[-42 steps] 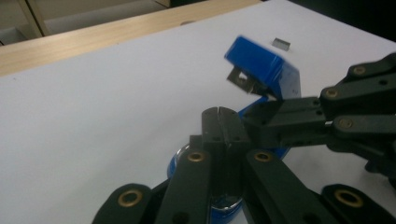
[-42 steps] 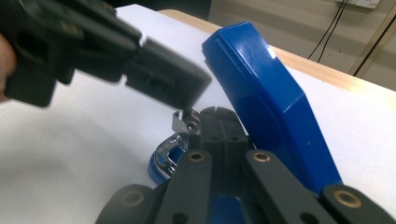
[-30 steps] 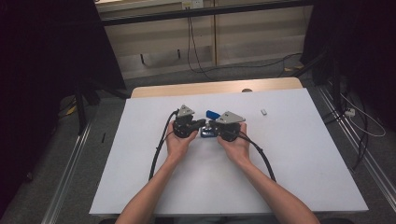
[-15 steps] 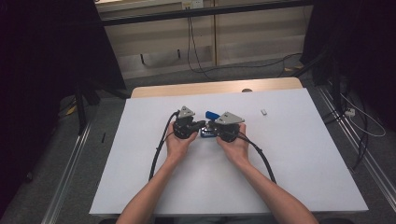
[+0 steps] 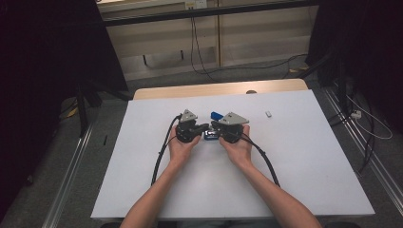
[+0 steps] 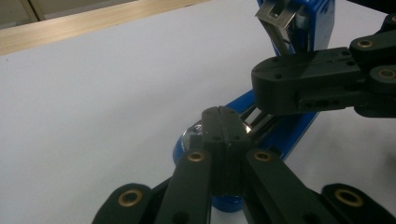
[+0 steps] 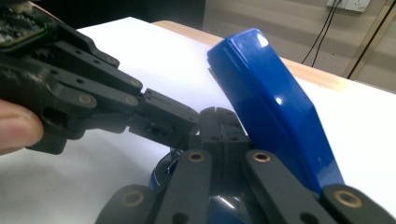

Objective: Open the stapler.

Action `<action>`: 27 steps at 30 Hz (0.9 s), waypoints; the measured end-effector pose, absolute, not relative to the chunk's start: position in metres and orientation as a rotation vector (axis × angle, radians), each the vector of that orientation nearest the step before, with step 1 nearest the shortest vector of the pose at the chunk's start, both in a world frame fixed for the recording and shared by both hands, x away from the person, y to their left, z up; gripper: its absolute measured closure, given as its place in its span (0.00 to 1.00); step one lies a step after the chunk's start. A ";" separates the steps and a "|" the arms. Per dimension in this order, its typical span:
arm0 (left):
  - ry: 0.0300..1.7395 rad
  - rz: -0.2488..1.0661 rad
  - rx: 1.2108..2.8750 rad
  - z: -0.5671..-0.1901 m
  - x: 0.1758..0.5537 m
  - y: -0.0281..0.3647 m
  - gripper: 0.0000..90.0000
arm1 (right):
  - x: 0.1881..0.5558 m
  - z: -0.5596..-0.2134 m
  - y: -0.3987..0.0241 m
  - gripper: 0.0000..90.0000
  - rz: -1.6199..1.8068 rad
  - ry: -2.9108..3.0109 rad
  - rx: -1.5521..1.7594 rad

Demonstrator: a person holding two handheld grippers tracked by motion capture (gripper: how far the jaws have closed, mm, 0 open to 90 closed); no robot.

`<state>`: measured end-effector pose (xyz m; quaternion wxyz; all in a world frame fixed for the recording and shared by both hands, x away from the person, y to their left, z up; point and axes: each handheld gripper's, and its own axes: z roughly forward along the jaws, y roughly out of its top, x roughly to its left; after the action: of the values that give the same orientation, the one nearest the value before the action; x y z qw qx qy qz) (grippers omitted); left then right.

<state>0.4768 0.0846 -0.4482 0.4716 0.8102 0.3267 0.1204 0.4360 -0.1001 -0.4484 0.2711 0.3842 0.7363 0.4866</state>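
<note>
Although both hands sit side by side at the middle of the white table (image 5: pixel 142 190), the work lies in the narrow gap between the two tools. The left gripper (image 5: pixel 205 128) points toward the person's right, its jaws pressed fully together with nothing between the pads; in the left gripper view the shut tips (image 6: pixel 223 122) rest on or just above the low end of the blue stapler (image 5: pixel 213 134), though I cannot tell whether they actually touch it. The stapler lies directly ahead of these jaws, and its long axis runs away from them, slanting up to the right in that view, with the metal staple channel (image 6: pixel 256 122) bared and the top arm swung open. To the right, the right gripper (image 5: pixel 215 125) points back toward the left one, its jaws likewise closed flat on themselves and holding nothing; in the right gripper view the raised blue lid (image 7: pixel 273 107) stands tilted just beyond and to the right of its tips (image 7: pixel 218 122). Both grippers are about equally near, tip to tip over the stapler's base. My judgement is that the next move depends on getting into the open channel along that axis. Farther right, well apart from the right gripper, lies a small pale block (image 5: pixel 268 114). Count: two grippers, one stapler, one small block.
</note>
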 end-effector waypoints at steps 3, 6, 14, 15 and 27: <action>0.798 0.294 1.984 -0.448 0.477 0.085 1.00 | 0.437 -0.447 -0.099 1.00 1.316 1.979 1.045; 0.791 0.297 1.988 -0.448 0.477 0.085 1.00 | 0.439 -0.445 -0.096 1.00 1.341 1.978 1.054; 0.777 0.305 1.998 -0.448 0.477 0.085 1.00 | 0.439 -0.439 -0.097 1.00 1.315 1.971 1.029; 0.778 0.306 1.998 -0.448 0.477 0.085 1.00 | 0.439 -0.439 -0.097 1.00 1.313 1.967 1.028; 0.776 0.294 1.988 -0.449 0.478 0.086 1.00 | 0.436 -0.436 -0.104 1.00 1.310 1.940 1.026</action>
<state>0.4777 0.0865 -0.4487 0.4741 0.8125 0.3171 0.1202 0.4364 -0.1036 -0.4356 0.2887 0.3844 0.7267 0.4907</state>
